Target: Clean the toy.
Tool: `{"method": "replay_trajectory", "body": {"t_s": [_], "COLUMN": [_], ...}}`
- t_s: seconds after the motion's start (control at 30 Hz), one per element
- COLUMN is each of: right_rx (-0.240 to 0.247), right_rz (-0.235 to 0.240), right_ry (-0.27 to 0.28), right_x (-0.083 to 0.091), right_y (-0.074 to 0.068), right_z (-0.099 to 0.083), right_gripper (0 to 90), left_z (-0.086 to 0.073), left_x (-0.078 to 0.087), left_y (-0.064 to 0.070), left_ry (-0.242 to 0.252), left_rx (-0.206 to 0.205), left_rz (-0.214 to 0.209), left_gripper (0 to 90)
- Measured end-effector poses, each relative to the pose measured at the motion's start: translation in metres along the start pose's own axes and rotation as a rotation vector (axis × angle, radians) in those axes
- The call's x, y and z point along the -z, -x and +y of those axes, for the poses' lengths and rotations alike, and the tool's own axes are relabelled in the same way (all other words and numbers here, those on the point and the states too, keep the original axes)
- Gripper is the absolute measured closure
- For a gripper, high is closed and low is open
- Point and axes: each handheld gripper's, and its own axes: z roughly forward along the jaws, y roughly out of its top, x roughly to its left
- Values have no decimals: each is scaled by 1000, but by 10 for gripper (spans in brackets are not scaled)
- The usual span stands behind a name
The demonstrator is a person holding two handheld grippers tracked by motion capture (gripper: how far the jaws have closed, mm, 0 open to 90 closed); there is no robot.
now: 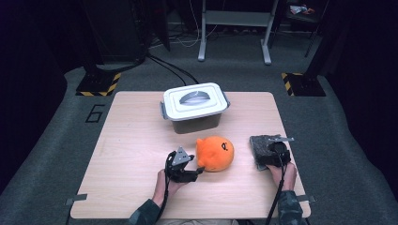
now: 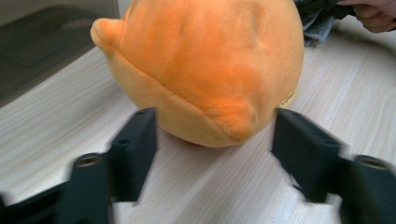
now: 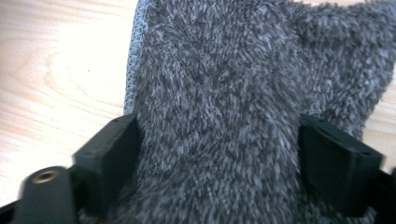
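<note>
Between spread jaws of left gripper [image 2: 215, 154]: orange plush toy [image 2: 205, 70], resting on wooden table [image 1: 131, 145], mid-front, not clamped. Right gripper [image 3: 219, 163] jaws wide, straddling grey fuzzy cloth [image 3: 243, 93] at right. Lidded white bin [image 1: 195, 105] behind toy.

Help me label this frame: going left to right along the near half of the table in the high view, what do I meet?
Left claw → orange plush toy → grey fuzzy cloth, with the right claw over it.
</note>
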Motion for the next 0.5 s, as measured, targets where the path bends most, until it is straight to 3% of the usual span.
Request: {"method": "replay_trajectory", "body": {"t_s": [0.1,0.3,0.5], "right_rx": [-18,-33,-42], "right_rz": [0,11,35], "right_ry": [13,32,71], "right_x": [4,9,11], "right_y": [2,5,9], "right_z": [-3,-6,-12], "right_gripper": [360,640,725], "left_z": [-2,-1,-3], "left_x": [-5,-5,-7], "left_y": [2,2,6], "left_ry": [-34,-38,-13], "left_rx": [-27,-3,-13], "left_rz": [10,15,41], "left_gripper": [506,612,693]}}
